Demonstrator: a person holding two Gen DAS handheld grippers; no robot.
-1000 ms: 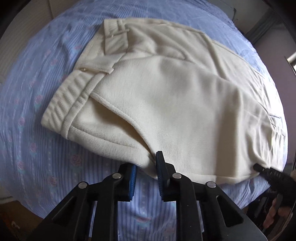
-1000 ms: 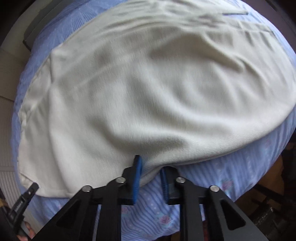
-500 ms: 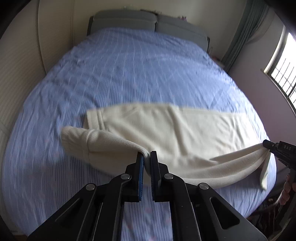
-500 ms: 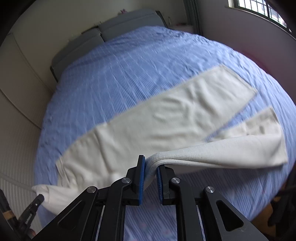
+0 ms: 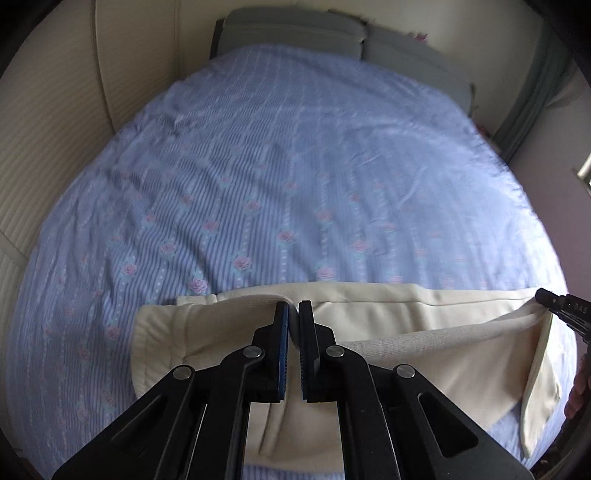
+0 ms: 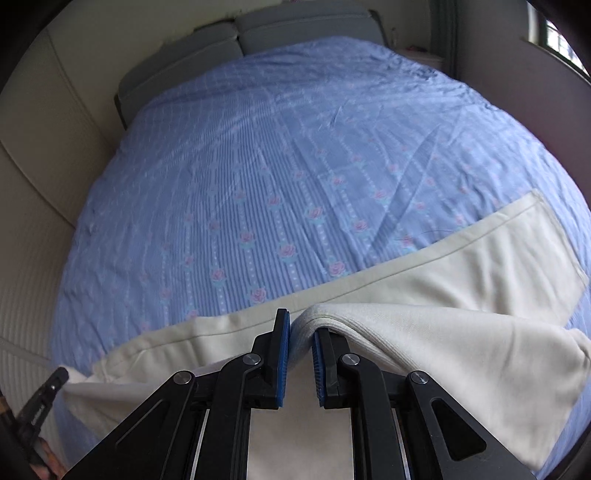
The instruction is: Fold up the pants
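Cream pants [image 5: 424, 343] lie across the near part of a blue flowered bedspread [image 5: 277, 166]. My left gripper [image 5: 293, 308] is shut on the near edge of the pants close to the ribbed waistband [image 5: 159, 339] and holds it lifted. My right gripper [image 6: 301, 321] is shut on the near edge of the upper leg [image 6: 461, 354], lifted over the lower leg [image 6: 498, 266] that lies flat. The right gripper's tip shows in the left wrist view [image 5: 561, 306], and the left gripper's tip shows in the right wrist view [image 6: 44, 398].
The bed [image 6: 295, 147] stretches away to grey pillows [image 5: 295, 33] at the headboard. A cream padded wall [image 5: 48, 129] runs along the left side. A curtain [image 5: 535, 92] and a window [image 6: 554, 37] stand at the right.
Both grippers closed on the near edge of the pants, lifted it, and carried it toward the far edge. The view swung from looking down on the fabric to looking across the bed.
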